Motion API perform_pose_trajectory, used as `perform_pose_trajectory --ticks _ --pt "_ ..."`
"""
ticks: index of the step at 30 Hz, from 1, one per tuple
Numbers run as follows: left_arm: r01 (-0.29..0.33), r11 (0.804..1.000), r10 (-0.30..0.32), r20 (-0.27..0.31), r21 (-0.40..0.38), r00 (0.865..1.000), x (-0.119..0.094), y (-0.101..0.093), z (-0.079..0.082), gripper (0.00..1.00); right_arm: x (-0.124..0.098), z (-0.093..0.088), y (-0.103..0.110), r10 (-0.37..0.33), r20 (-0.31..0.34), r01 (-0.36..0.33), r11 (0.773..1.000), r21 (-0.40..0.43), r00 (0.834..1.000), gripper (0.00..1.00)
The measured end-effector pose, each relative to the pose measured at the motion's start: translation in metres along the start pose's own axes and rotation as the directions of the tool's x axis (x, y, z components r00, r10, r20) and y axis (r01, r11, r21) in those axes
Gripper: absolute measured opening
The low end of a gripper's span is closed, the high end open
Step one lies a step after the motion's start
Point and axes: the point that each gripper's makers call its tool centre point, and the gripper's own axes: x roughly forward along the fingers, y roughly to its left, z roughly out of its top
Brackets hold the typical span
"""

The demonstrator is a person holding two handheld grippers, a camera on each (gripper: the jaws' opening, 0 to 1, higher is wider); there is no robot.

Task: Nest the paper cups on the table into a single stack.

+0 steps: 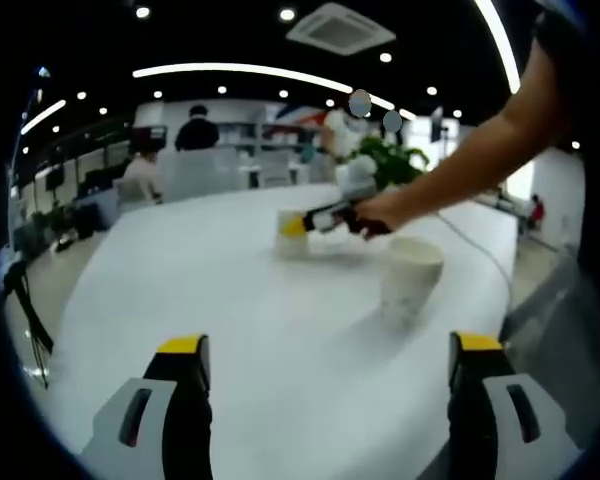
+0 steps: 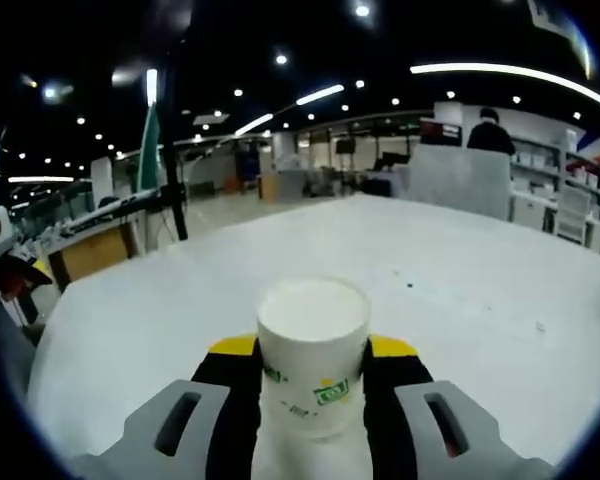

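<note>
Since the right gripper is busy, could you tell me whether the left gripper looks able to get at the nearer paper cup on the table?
Probably yes. The left gripper is open, and bare table lies between it and the upright paper cup. The right gripper works farther back.

- Big open-plan office, dark ceiling (image 1: 230,30) w/ recessed spots.
- Long curved light strips (image 1: 250,72) overhead; AC vent (image 1: 340,27) in ceiling.
- Large white table (image 1: 230,290), rounded edge, bare top.
- Potted plant (image 1: 385,160) at table's far side.
- Desks (image 2: 90,250) & monitors along left of room, blurred.
- White shelving (image 2: 560,200) at back.
- Person (image 1: 196,128) standing at back, another seated (image 1: 140,175) nearby.
- Pale, glossy floor (image 2: 220,212) beyond table.
- Green flag (image 2: 150,135) on pole near desks.
</note>
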Motion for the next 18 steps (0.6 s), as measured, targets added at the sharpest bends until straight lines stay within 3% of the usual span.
perform_pose_trajectory --ticks 12,14,18 --pt "0.014 1.000 -0.014 0.014 0.002 1.000 0.001 -0.003 0.003 1.00 -0.017 0.028 0.001 0.017 0.013 -0.018 0.999 0.040 1.000 0.36" --pt "0.016 1.000 -0.016 0.009 0.010 1.000 0.001 -0.005 0.003 1.00 -0.020 0.033 -0.003 0.003 0.003 -0.003 1.000 -0.014 1.000 0.36" --pt "0.024 1.000 -0.024 -0.003 0.018 1.000 0.001 -0.007 0.002 1.00 -0.026 0.048 -0.003 0.019 0.007 -0.019 1.000 -0.014 1.000 0.36"
